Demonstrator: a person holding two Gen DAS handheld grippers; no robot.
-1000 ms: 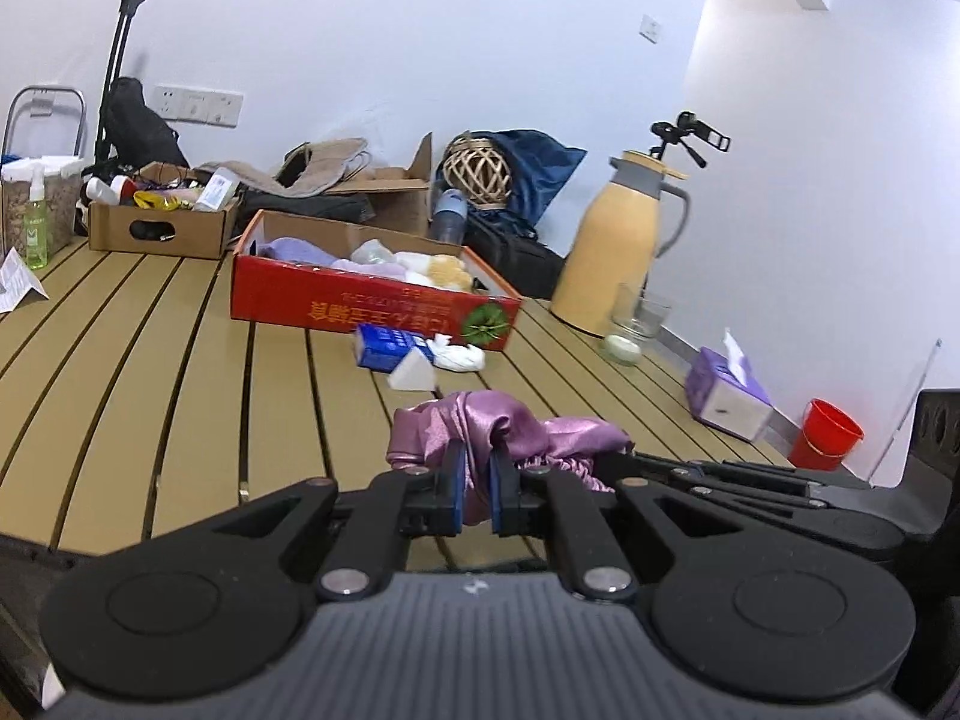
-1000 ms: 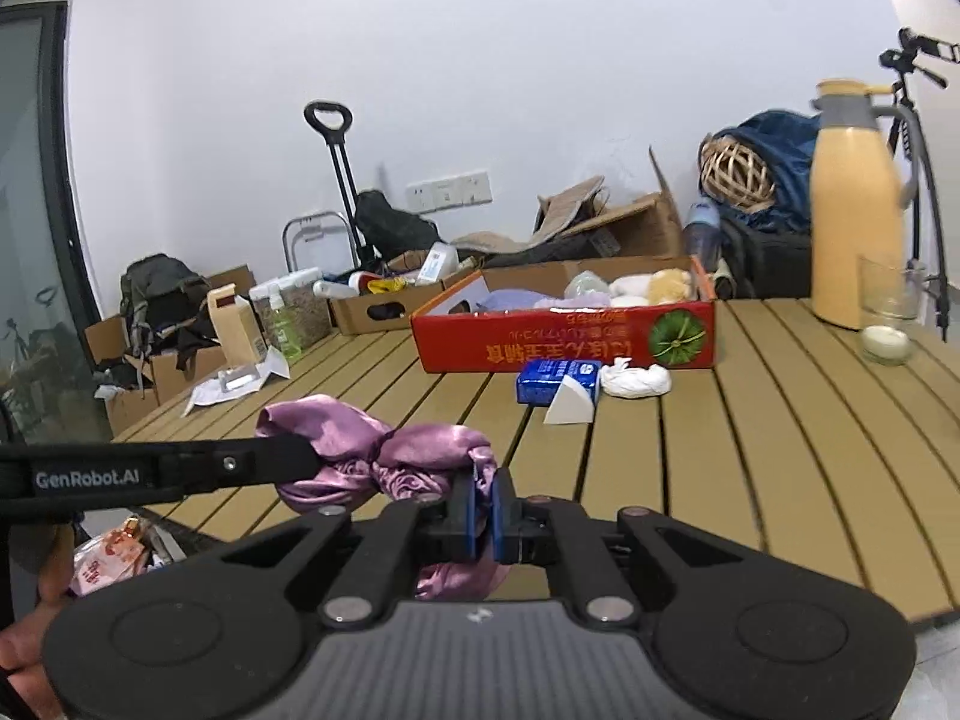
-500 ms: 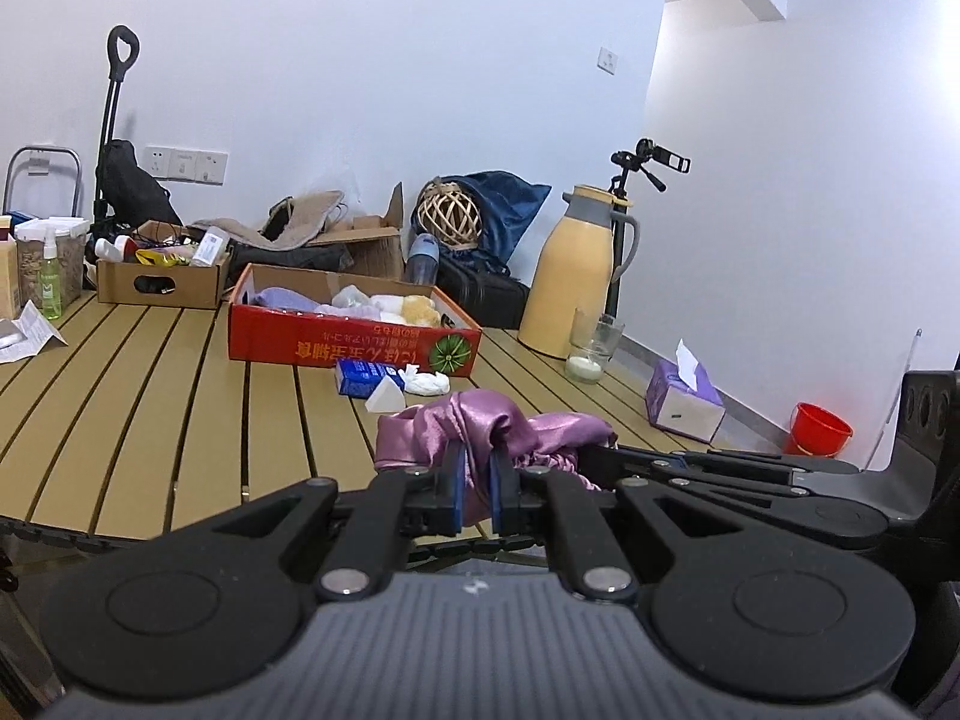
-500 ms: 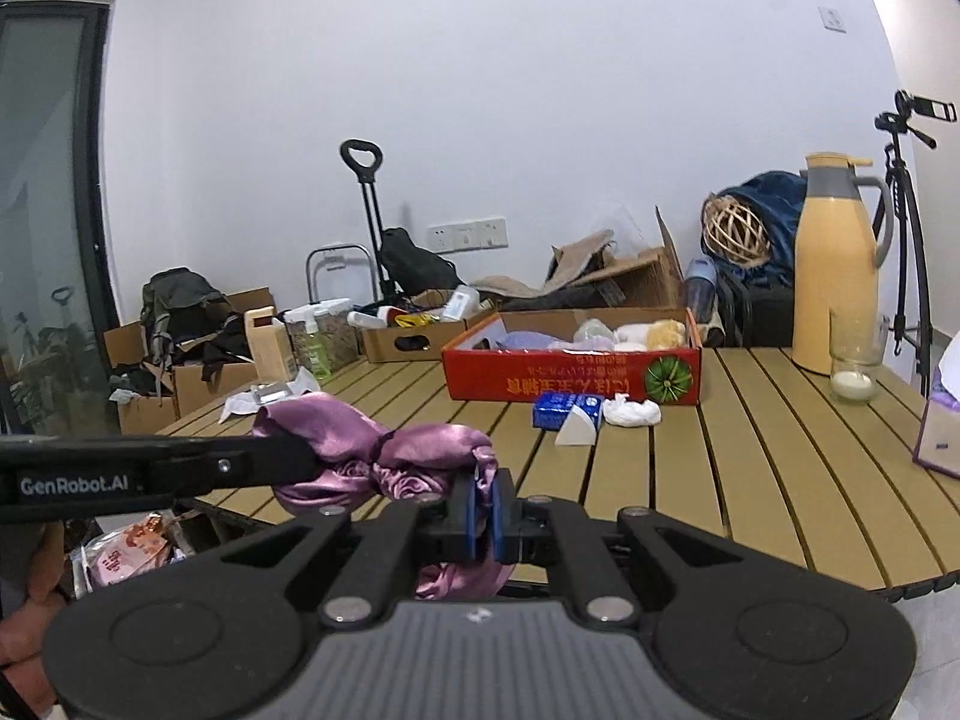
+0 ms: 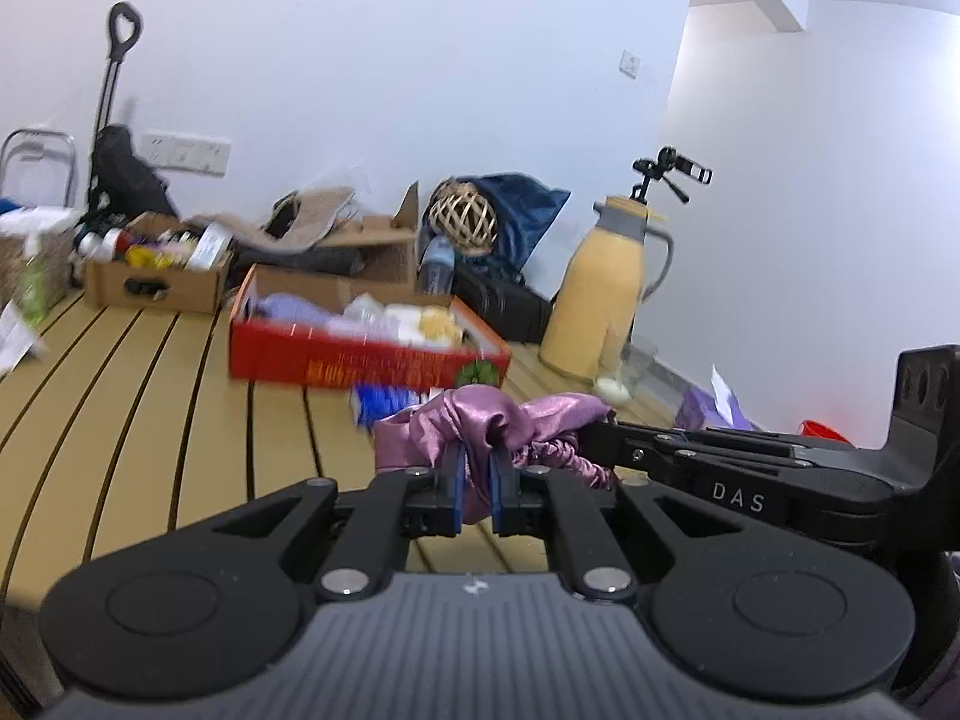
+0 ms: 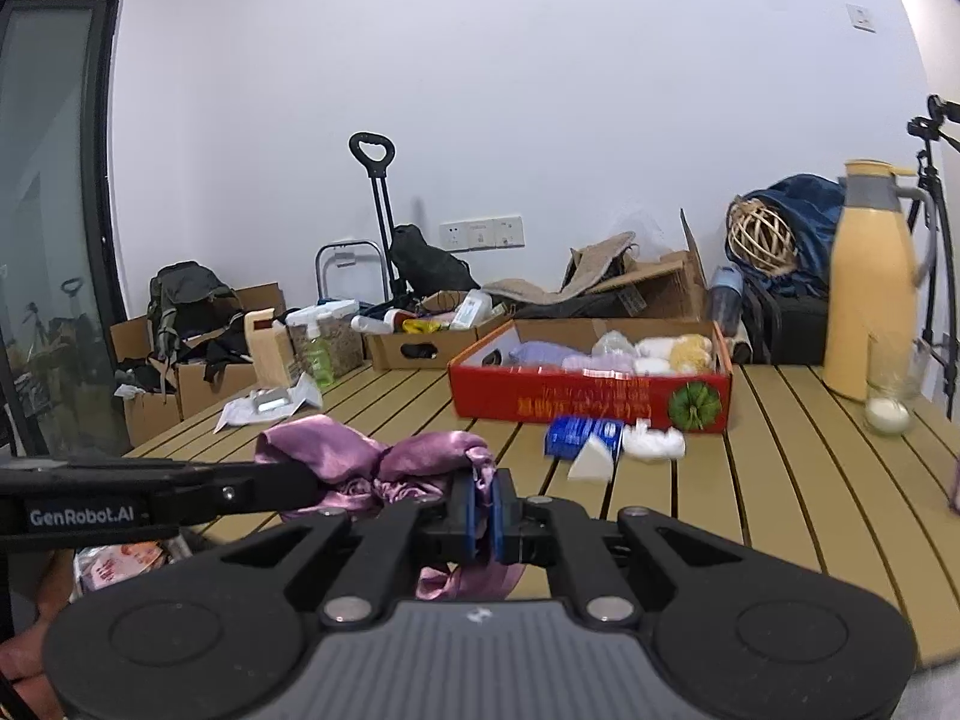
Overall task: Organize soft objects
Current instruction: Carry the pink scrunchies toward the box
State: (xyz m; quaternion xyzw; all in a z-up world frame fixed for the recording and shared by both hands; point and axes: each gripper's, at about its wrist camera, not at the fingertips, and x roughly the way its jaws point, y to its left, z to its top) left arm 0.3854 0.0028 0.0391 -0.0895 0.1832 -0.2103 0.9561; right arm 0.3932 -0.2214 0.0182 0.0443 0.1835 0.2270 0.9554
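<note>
Both jaws pinch your purple satin cloth [image 5: 480,420]: left gripper [image 5: 474,489] at one end, right gripper [image 6: 480,510] at the other, cloth's length strung crosswise between them.

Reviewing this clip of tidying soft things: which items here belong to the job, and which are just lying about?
Part of the job:
- purple satin cloth, pinched by the left gripper and the right gripper
- red box already holding soft items
- white wad in front of the box

Just lying about:
- yellow jug
- blue packet
- glass
- wicker ball
</note>
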